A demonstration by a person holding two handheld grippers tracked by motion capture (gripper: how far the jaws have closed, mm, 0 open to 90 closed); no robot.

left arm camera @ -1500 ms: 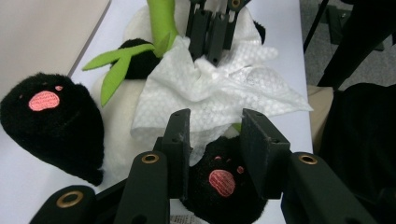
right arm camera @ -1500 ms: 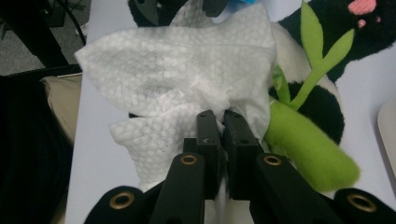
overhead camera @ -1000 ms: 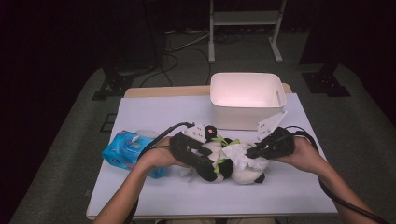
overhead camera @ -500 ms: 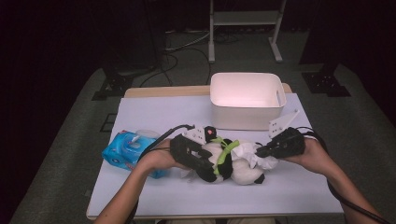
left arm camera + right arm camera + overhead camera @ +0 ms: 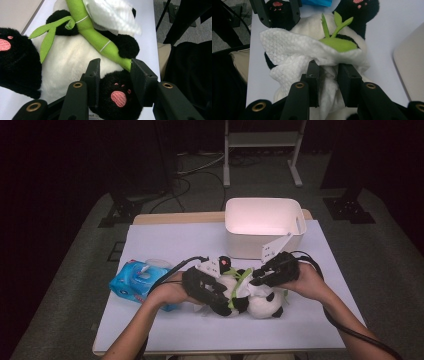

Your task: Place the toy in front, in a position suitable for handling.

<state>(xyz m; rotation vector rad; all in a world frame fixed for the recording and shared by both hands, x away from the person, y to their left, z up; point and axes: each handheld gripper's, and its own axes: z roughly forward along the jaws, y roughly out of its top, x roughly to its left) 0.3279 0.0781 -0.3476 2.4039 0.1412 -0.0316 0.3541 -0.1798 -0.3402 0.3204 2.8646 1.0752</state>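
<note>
Left gripper view: the left gripper [image 5: 113,75] clamps the panda's black paw [image 5: 117,96]. The right gripper [image 5: 328,75] – jaws just opening – straddles a white tissue [image 5: 294,47] on the plush panda [image 5: 250,295], pads apparently no longer pressing.

right gripper [image 5: 327,72] | fingers astride white tissue [image 5: 294,50] | on plush panda [image 5: 312,25]

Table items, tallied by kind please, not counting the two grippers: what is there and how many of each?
Plush panda: 1
White wipe: 1
Blue tissue pack: 1
White bin: 1
Total: 4
</note>
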